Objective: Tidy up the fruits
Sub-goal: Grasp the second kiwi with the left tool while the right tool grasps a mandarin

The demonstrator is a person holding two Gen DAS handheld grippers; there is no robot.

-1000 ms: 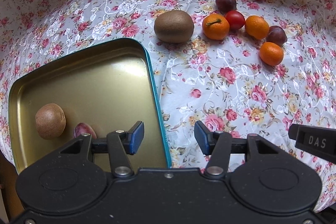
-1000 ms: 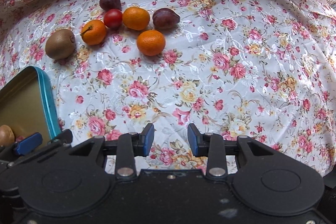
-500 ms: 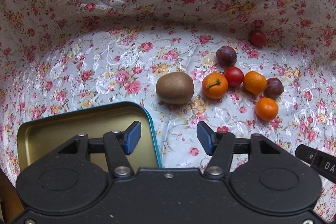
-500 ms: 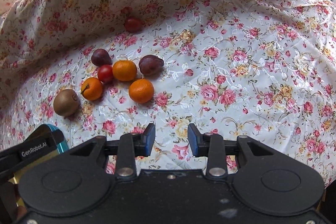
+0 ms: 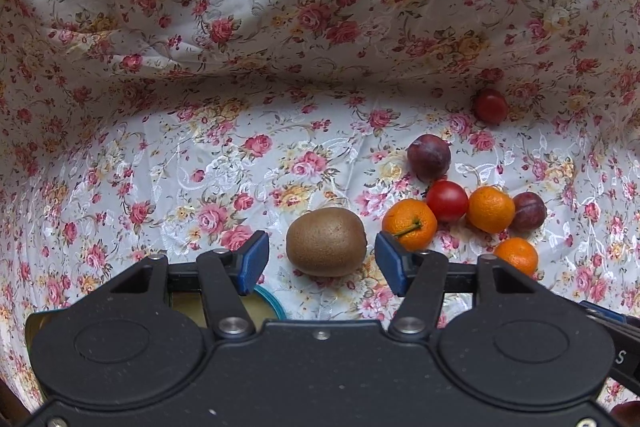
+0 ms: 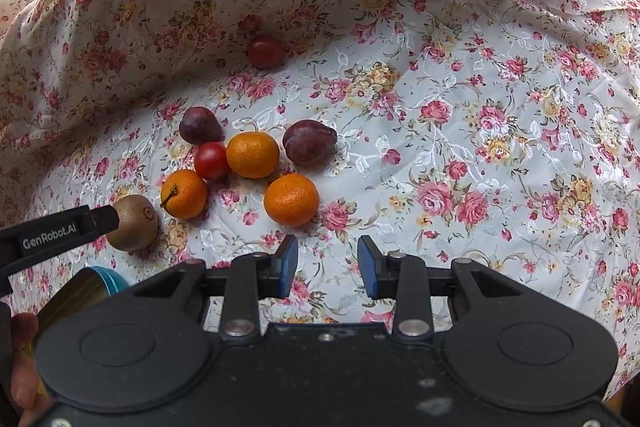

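The left tool [image 5: 318, 261] is spread wide, its two blue pads standing on either side of the fuzzy brown oval kiwi [image 5: 326, 241] without touching it, so the kiwi lies free on the counter under the white cloth printed with pink and red roses [image 5: 224, 163]. Just right of the kiwi sits the stemmed orange mandarin [image 5: 409, 225], touching a small glossy red tomato [image 5: 447, 201], which in turn touches a second round orange mandarin [image 5: 491, 209]; a dark purple plum [image 5: 429, 157] lies behind the tomato, another purple plum [image 5: 529, 211] sits beside the second mandarin, and a third orange mandarin [image 5: 516, 255] rests nearest the tool's right finger. A lone dark red tomato [image 5: 490, 106] sits well apart, against the rising fold of cloth. The corner of a gold metal tray with a teal rim [image 5: 269, 297] shows just below the left pad (most of it is hidden by the tool body). The right tool [image 6: 327, 265] hangs released over bare cloth, nothing between its blue pads, near the third mandarin.
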